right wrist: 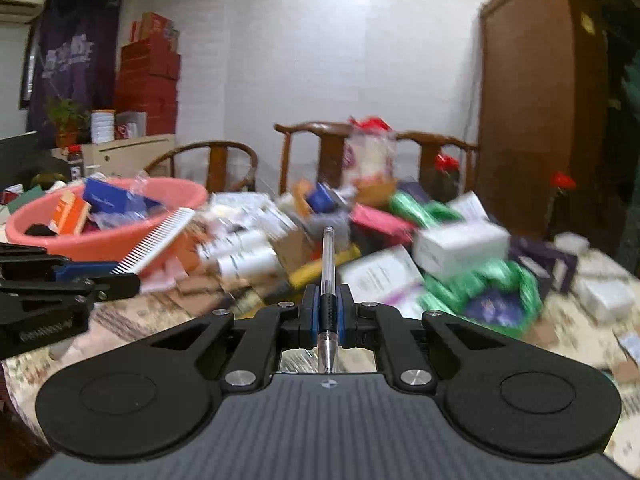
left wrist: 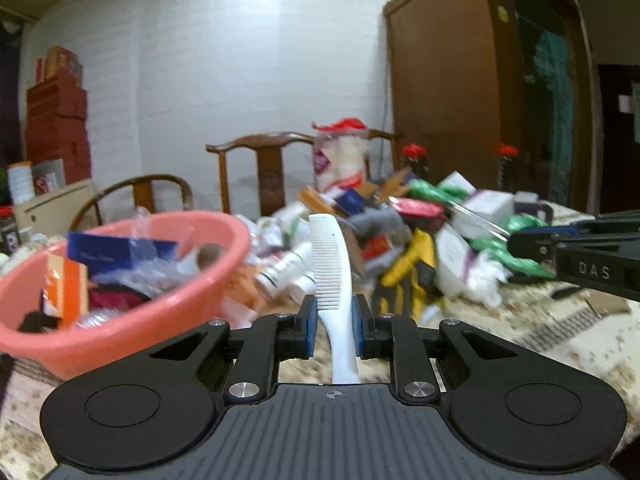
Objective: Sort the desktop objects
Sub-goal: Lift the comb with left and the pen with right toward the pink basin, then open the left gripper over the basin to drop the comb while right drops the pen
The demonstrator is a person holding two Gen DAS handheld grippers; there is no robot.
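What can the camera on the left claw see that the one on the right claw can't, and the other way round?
Only the left wrist view shows the left claw head-on, shut on the white comb, whose handle runs back towards the lens.

Only the right wrist view shows the right claw head-on, shut on a clear pen, and a potted plant at the far left.

Both show the pink basin of odds and ends, the pile of boxes and bottles, the wooden chairs, and each other's claw from the side.
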